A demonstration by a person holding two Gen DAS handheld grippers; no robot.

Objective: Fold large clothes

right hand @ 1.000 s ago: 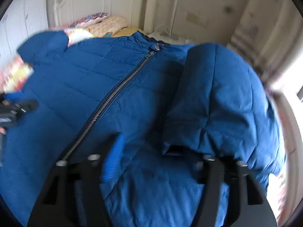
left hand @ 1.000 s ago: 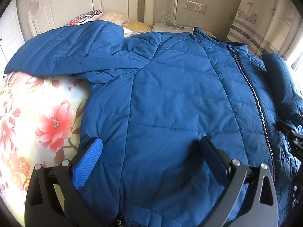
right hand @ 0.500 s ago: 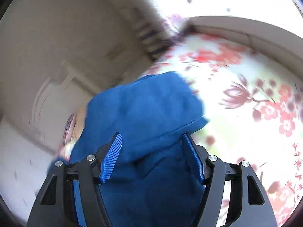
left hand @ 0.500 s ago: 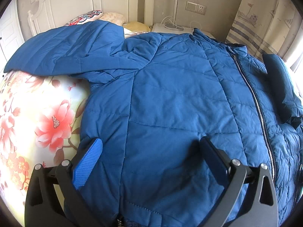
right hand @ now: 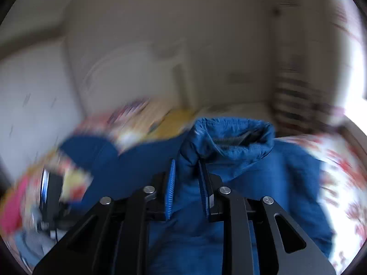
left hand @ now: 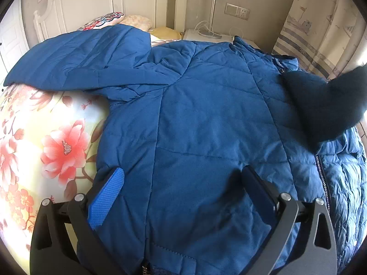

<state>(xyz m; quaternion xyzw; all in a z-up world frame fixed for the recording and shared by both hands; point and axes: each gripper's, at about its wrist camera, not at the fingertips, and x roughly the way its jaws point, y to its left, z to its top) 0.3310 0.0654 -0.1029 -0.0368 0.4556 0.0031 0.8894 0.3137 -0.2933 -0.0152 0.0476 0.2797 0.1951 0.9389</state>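
1. Left wrist view: a flowered bedspread (left hand: 45, 137) covers the bed that fills the picture, showing bare to the left of the left claw (left hand: 183, 188).
2. The blue quilted jacket (left hand: 206, 114) lies spread over the bedspread, directly ahead of and beneath that claw, its hem nearest the camera.
3. One sleeve (left hand: 75, 61) stretches away to the far left of the claw; the zipper (left hand: 322, 174) runs down just right of the right-hand finger.
4. A dark, blurred fold of sleeve (left hand: 325, 105) hangs above the jacket, ahead and to the right of the claw.
5. The left claw stands spread wide over the hem, one finger on each side of a broad span of cloth, pinching nothing.
6. Right wrist view, heavily blurred: the right claw (right hand: 187, 178) is closing, and a bunched sleeve end (right hand: 229, 137) sits between its blue pads (right hand: 170, 192), which press it from both sides; the cuff opening lies just beyond the fingertips.
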